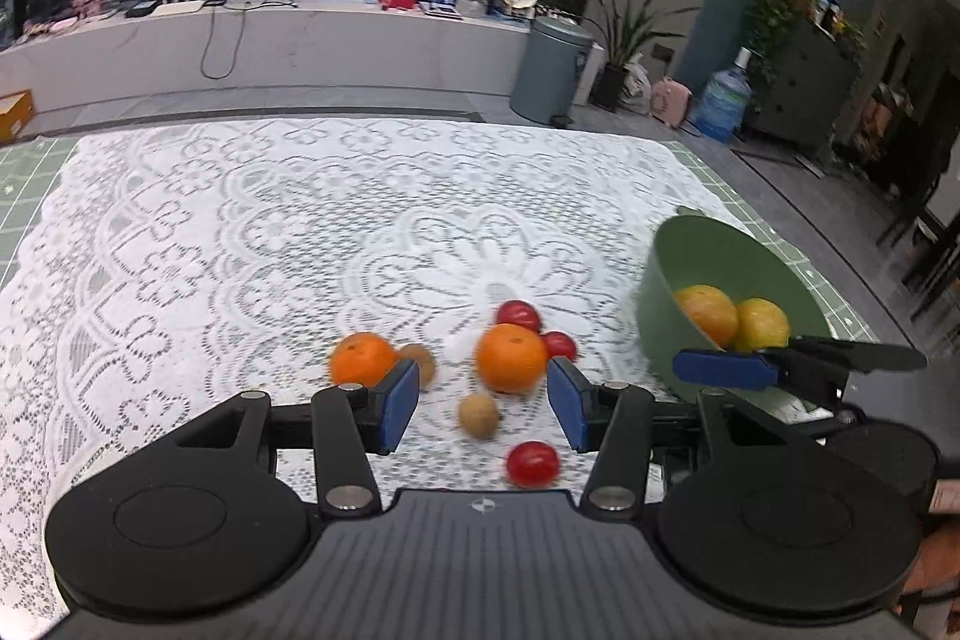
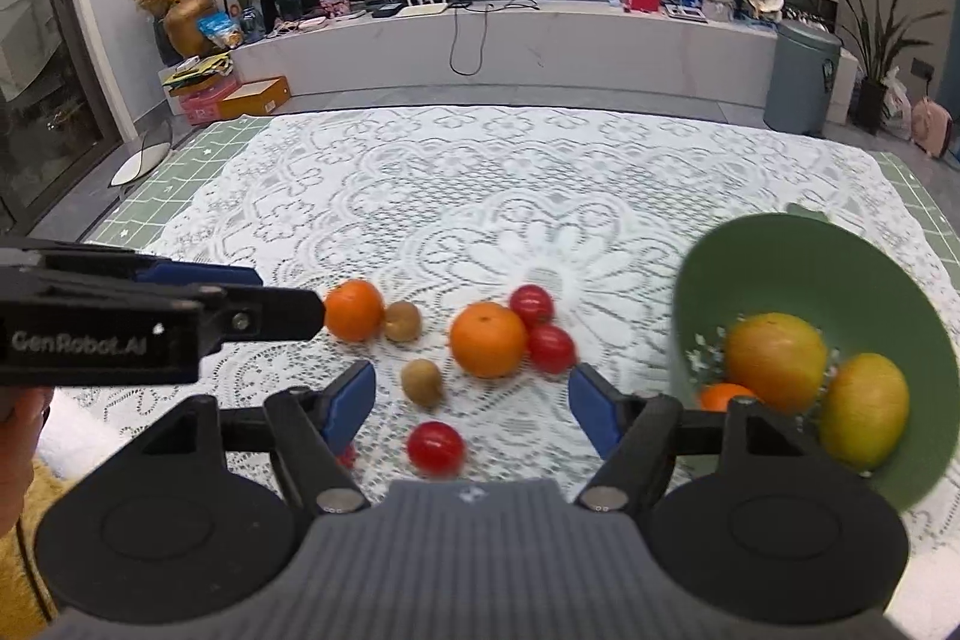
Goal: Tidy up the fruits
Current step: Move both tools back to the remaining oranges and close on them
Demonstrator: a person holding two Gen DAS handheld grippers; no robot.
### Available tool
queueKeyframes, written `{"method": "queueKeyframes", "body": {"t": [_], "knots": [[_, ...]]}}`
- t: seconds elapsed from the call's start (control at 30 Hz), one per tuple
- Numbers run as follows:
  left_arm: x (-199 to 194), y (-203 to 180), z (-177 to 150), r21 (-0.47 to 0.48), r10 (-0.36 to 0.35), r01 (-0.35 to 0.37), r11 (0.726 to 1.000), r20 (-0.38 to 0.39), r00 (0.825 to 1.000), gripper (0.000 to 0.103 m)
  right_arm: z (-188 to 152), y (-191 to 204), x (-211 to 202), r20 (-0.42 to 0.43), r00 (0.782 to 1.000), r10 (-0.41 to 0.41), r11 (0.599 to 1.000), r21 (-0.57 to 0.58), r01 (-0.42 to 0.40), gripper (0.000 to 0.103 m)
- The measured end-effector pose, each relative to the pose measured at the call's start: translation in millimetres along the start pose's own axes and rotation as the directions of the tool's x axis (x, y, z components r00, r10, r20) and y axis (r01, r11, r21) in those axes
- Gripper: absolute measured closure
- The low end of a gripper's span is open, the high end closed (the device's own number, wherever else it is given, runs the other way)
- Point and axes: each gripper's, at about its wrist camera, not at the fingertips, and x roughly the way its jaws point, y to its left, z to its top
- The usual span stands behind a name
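**Fruit loose on lace, both grippers released**

White lace tablecloth [image 2: 480,196] spread over the tabletop. Green bowl [image 2: 840,268] near the right edge, holding two yellow-orange fruits [image 2: 774,361] plus a small orange. Oranges [image 2: 487,339], kiwis [image 2: 422,382], tomatoes [image 2: 435,448] scattered toward the near edge. Left gripper [image 1: 483,403] and right gripper [image 2: 471,400] spread, grasping nothing.
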Motion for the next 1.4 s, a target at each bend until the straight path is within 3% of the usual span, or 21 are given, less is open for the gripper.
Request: {"method": "queueKeyframes", "body": {"t": [0.23, 0.5, 0.93, 1.07, 1.2, 1.4], "knots": [[8.0, 25.9, -11.4, -0.058, -0.004, 0.005, 0.998, 0.024, 1.0, 0.045, -7.3, 17.1, 20.4, 0.022, 1.0, 0.003, 1.0, -0.027, -0.002, 0.034], [15.4, 42.6, -20.5, -0.105, 0.006, -0.001, 0.994, 0.044, 0.999, 0.045, -14.4, 27.2, 40.4, 0.023, 0.998, -0.061, 0.994, -0.091, 0.063, 0.035], [41.0, 43.6, -25.1, -0.078, 0.023, -0.023, 0.997, -0.006, 1.0, 0.045, -10.3, 19.0, 67.2, -0.021, 0.996, -0.084, 0.996, -0.042, 0.083, 0.054], [51.2, 53.9, -20.4, -0.133, 0.038, -0.039, 0.99, -0.003, 0.999, 0.045, -7.2, 22.0, 75.6, -0.014, 0.997, -0.082, 0.995, -0.052, 0.082, 0.056], [62.4, 58.1, -22.2, -0.127, 0.074, -0.076, 0.989, -0.02, 0.997, 0.045, -1.7, 24.8, 82.8, 0.015, 0.994, -0.109, 0.992, -0.07, 0.109, 0.056], [69.6, 61.6, -18.3, -0.133, 0.071, -0.073, 0.988, -0.023, 0.997, 0.045, 2.8, 25.4, 93.2, 0.022, 0.991, -0.129, 0.987, -0.092, 0.13, 0.057]]}}
